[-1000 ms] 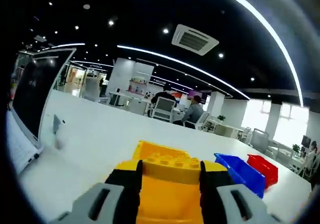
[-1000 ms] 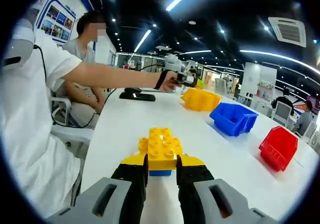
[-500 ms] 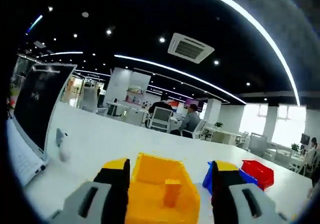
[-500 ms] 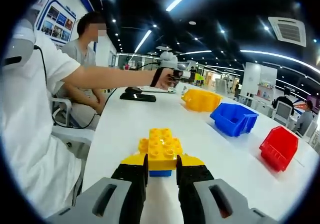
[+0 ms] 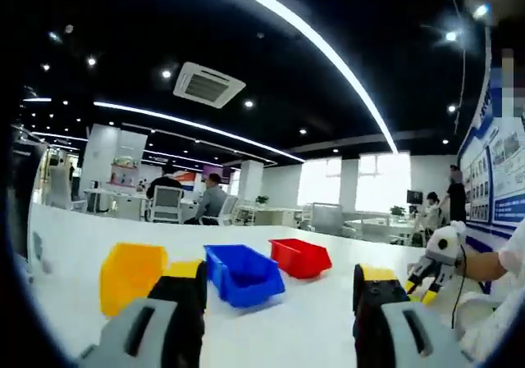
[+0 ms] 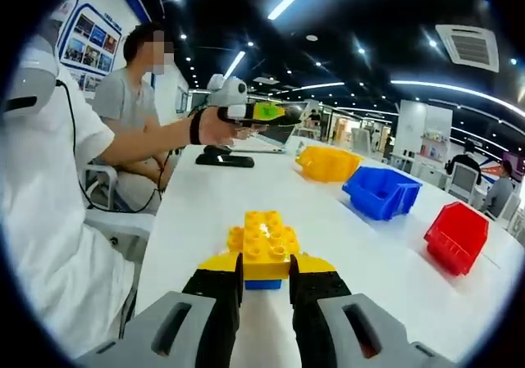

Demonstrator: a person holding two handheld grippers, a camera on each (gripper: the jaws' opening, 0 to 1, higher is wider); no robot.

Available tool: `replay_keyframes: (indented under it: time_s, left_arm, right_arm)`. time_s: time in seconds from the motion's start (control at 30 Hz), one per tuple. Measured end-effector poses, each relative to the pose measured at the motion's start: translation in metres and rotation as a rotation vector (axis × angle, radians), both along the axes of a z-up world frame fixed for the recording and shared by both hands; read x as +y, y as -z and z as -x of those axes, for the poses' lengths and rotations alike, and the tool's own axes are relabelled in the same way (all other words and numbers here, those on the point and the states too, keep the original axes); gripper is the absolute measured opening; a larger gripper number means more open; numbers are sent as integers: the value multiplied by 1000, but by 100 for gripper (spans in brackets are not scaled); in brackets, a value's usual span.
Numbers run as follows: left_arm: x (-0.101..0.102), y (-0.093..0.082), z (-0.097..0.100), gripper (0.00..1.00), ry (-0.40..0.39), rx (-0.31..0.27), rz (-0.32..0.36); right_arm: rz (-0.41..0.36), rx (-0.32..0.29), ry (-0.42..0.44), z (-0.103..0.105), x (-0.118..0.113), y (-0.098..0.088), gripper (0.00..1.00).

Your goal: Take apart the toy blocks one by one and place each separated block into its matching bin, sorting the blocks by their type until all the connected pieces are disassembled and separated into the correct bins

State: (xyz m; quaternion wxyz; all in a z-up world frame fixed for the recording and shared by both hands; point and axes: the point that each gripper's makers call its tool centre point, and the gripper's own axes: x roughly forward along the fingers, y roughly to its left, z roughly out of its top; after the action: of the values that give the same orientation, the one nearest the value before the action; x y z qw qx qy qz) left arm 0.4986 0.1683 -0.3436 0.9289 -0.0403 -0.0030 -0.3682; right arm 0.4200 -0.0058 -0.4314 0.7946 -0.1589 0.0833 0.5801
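Yellow blocks [image 6: 263, 245] stacked on a blue block [image 6: 262, 283] sit at the centre of the right gripper view, pinched between the closed jaws of the right gripper [image 6: 264, 290], low over the white table [image 6: 361, 261].

Right gripper view: three bins in a row on the table from 1 to 3 o'clock. Yellow bin [image 6: 328, 162] is farthest, blue bin [image 6: 381, 192] in the middle, red bin [image 6: 456, 238] nearest. At 11 o'clock a person's hand [image 6: 215, 126] holds the left gripper [image 6: 283, 118] above the table, near a dark flat object [image 6: 225, 160] lying on the tabletop. A second person in a grey shirt [image 6: 127, 106] sits behind that arm.

Left gripper view: left gripper [image 5: 279, 298] jaws stand wide apart with nothing between them. Between and beyond them the same three bins, yellow bin [image 5: 131, 276] at 8 o'clock, blue bin [image 5: 244, 274] at centre bottom, red bin [image 5: 300, 257] just past it. Right gripper [image 5: 432, 271] shows at 4 o'clock, held over the table edge; what it holds is too small to tell there.
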Motion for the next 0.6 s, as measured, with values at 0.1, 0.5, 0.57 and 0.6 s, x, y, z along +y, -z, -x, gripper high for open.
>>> replay_keyframes:
  time_s: [0.1, 0.5, 0.57, 0.6]
  left_arm:
    - [-30, 20, 25, 72, 45, 16, -33]
    - [-101, 88, 65, 65, 89, 134, -112]
    - [-110, 91, 70, 64, 108, 140, -130]
    - [-114, 93, 71, 62, 112, 127, -151]
  right_arm:
    - [-2, 1, 2, 0, 0, 0, 24]
    - [-10, 18, 42, -3, -4, 0, 24]
    - [-16, 27, 51, -4, -4, 1, 24]
    - [-19, 31, 56, -4, -4, 1, 24]
